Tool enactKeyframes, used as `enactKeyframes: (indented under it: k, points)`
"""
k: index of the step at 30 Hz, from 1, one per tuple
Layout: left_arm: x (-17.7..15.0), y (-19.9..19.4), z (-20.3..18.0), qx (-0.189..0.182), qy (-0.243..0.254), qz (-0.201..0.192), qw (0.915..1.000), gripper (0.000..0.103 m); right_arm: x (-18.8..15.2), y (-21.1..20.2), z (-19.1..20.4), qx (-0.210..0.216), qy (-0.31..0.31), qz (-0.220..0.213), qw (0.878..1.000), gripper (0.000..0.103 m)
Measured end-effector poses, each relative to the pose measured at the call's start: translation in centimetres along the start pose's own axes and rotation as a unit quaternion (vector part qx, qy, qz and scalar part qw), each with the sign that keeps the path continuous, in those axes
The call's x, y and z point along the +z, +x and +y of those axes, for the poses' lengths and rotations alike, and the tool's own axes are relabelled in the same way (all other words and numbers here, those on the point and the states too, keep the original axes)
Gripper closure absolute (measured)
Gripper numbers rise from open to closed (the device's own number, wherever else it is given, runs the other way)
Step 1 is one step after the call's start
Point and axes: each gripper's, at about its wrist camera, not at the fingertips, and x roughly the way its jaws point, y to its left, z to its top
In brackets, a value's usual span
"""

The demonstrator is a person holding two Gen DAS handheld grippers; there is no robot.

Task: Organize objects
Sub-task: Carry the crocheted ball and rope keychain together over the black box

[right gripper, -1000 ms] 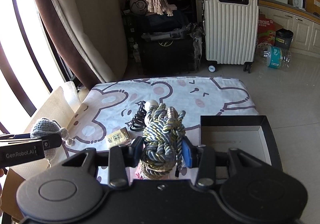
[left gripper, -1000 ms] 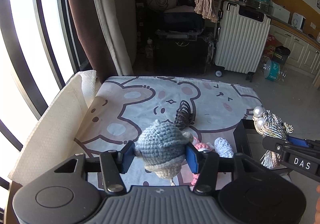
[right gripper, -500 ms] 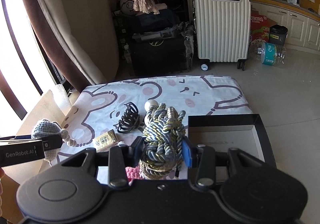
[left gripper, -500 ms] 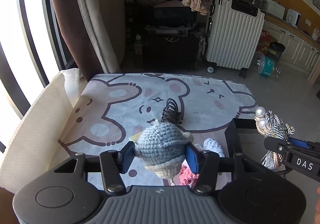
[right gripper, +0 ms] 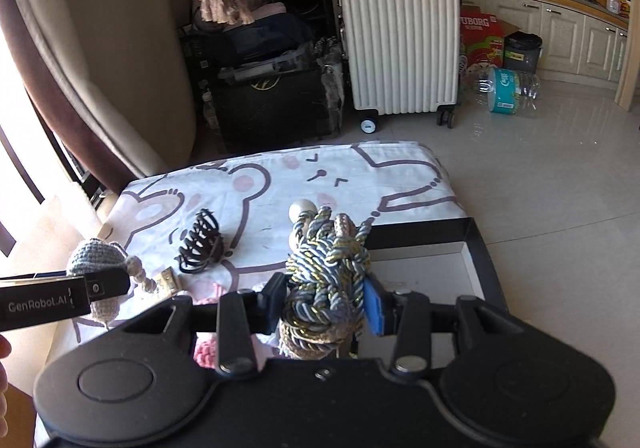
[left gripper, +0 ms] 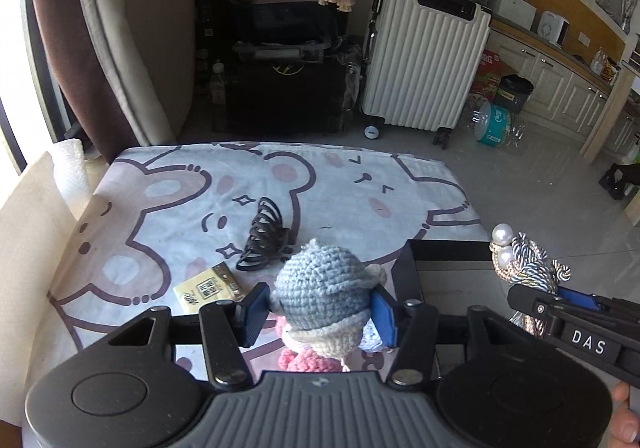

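My left gripper (left gripper: 318, 310) is shut on a grey-blue crocheted toy (left gripper: 324, 296) and holds it above the table; it also shows in the right wrist view (right gripper: 96, 260). My right gripper (right gripper: 326, 298) is shut on a braided rope hair tie with pearls (right gripper: 328, 272), also seen in the left wrist view (left gripper: 528, 264), near the left edge of an open black box (right gripper: 472, 244). A black hair claw (left gripper: 264, 236) and a yellow packet (left gripper: 208, 288) lie on the bear-print cloth (left gripper: 160, 208). Pink (left gripper: 308, 360) and white crocheted pieces lie under the left gripper.
The black box (left gripper: 408, 272) sits at the table's right front corner. A cream fabric-covered board (left gripper: 28, 248) stands along the left edge. Beyond the table stand a white suitcase (left gripper: 424, 60), dark cases and a curtain.
Both grippers have drawn back and risen with their loads still held; more of the table, the hair claw and the yellow packet now show in front of them.
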Motion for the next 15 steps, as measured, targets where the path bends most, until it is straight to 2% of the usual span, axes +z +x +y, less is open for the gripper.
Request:
enactKeyframes:
  k: [15]
  points:
    - [0.4,4.1,-5.2,-0.083,0.011,-0.004,0.9964,0.049,-0.3,1.6,-5.2,-0.02,0.031,-0.005,0.999,0.061]
